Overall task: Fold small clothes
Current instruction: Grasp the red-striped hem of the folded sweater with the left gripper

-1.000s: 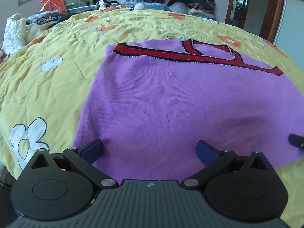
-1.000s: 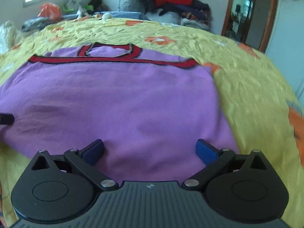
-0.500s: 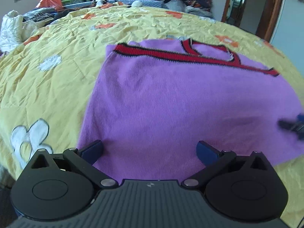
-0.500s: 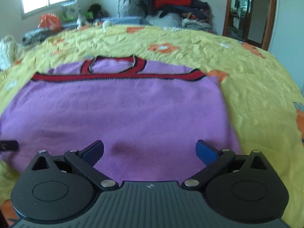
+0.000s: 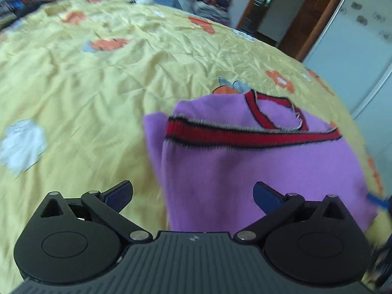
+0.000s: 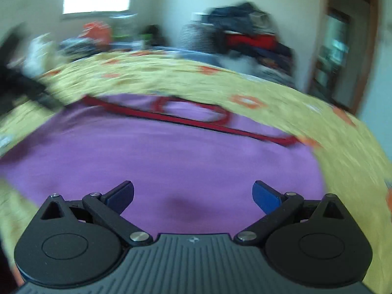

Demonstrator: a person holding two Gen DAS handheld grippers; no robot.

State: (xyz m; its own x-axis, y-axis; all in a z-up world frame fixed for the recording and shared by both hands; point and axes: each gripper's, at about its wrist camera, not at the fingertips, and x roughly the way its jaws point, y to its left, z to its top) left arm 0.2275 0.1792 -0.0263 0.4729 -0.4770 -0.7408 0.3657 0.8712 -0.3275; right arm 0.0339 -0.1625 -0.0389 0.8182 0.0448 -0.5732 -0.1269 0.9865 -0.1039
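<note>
One purple sweater (image 5: 257,171) lay flat on the yellow bed (image 5: 85,93), its 9 o'clock edge doubled over. It looked soft, light and limp; best pinched at a hem corner. Left tongs (image 5: 193,193) and right tongs (image 6: 193,193) gaped wide, empty.

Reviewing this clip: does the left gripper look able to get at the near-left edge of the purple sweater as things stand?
Probably yes. The left gripper is open and empty, with the purple sweater's left edge lying between its fingers on the yellow bedspread. Nothing lies across that edge.
</note>
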